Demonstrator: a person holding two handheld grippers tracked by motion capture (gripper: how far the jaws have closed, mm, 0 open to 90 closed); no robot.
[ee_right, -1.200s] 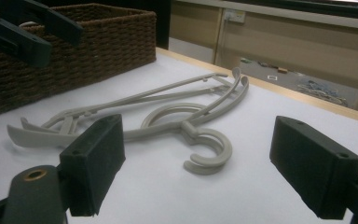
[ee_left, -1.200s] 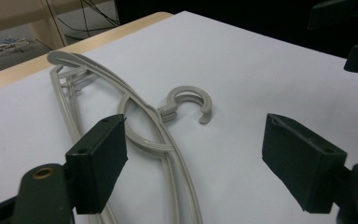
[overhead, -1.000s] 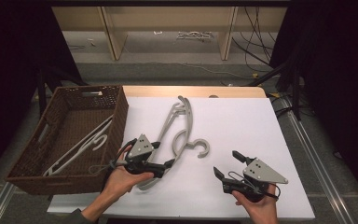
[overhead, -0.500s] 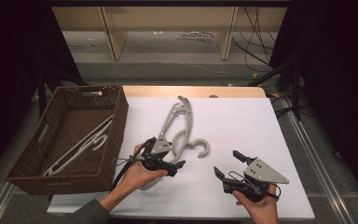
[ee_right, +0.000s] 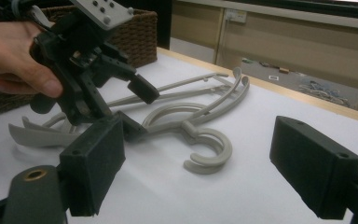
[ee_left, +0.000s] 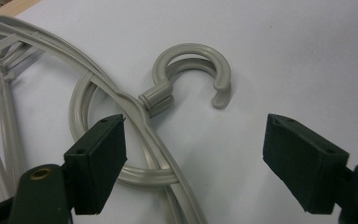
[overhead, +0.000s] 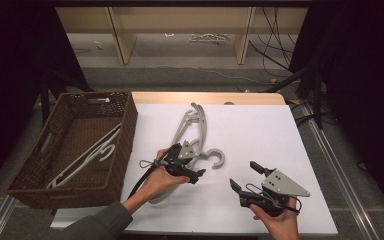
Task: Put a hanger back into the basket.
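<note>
In the high view, the grey hangers (overhead: 192,132) are seen lying in a pile near the middle of the white counter (overhead: 260,130), their hook (overhead: 217,158) pointing away from the wicker basket (overhead: 122,127). The basket is set at the counter's left edge, on the far side of the hangers from the hook, and white hangers (overhead: 82,157) are held inside it. The left gripper (overhead: 187,167) is placed over the near part of the grey hangers, its jaws parted. The right gripper (overhead: 245,177) is held near the front edge, well apart from the hook, with jaws spread wide and nothing between them. Bare counter is left beyond the hook toward the right edge and toward the far wooden edge.

In the left gripper view, the hook (ee_left: 200,70) is seen from above, lying flat beyond the jaws. One jaw is placed over the curved hanger arms beside the hook's neck; the other stands over bare counter. Whether the first jaw touches the plastic cannot be told.

In the right gripper view, the scene is given low and sideways, which the high view lacks: the left gripper (ee_right: 130,105) is shown tilted down onto the hangers just behind the hook (ee_right: 209,151), one jaw lifted, the other low beside the hanger arms. Free surface is visible in front of the hook.
</note>
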